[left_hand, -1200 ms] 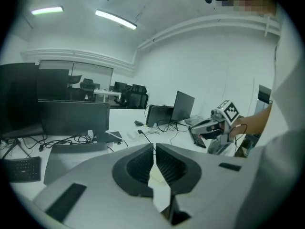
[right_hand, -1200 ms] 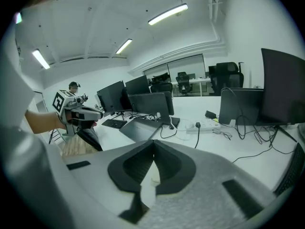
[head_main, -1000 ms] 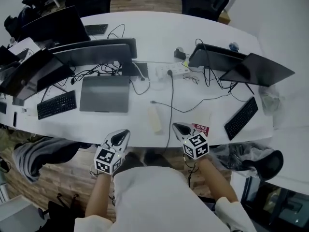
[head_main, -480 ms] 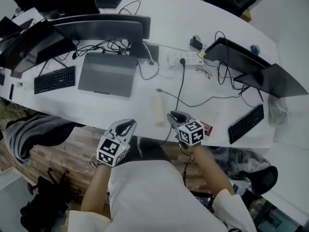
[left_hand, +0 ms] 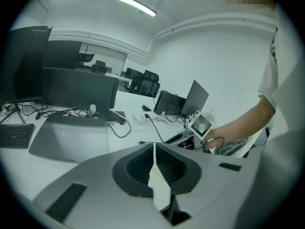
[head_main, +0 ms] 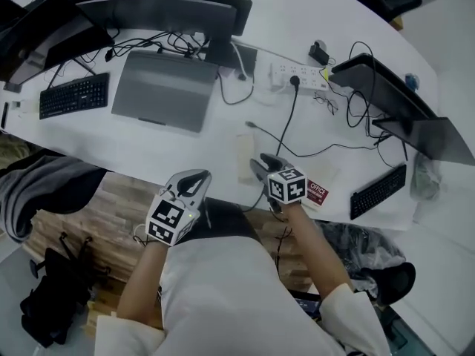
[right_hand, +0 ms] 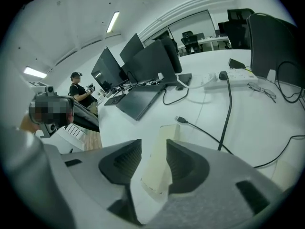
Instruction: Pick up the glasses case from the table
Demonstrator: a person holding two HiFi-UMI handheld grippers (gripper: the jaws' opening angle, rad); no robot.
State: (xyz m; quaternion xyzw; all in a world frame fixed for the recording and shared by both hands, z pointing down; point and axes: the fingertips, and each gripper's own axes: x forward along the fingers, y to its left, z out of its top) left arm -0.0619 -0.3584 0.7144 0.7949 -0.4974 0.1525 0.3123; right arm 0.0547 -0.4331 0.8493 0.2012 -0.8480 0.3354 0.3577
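Note:
The glasses case (head_main: 244,158) is a long cream box lying on the white table (head_main: 185,154) near its front edge. My right gripper (head_main: 261,165) hangs just over the case's right side, and its jaws are opening. In the right gripper view the case (right_hand: 161,159) shows in the gap between the two dark pads (right_hand: 125,162), which do not press on it. My left gripper (head_main: 192,181) is off the table's front edge, left of the case. In the left gripper view its jaws (left_hand: 154,150) are shut with nothing in them.
A black cable (head_main: 286,124) runs from the power strip (head_main: 300,76) past the case's right side. A closed grey laptop (head_main: 163,91) lies to the far left, with keyboards (head_main: 73,95) and monitors beyond. A red and white card (head_main: 317,192) lies right of my right gripper.
Both grippers have come down toward the table. The right one has moved in next to the case and its jaws have opened from shut. The left one stays shut.

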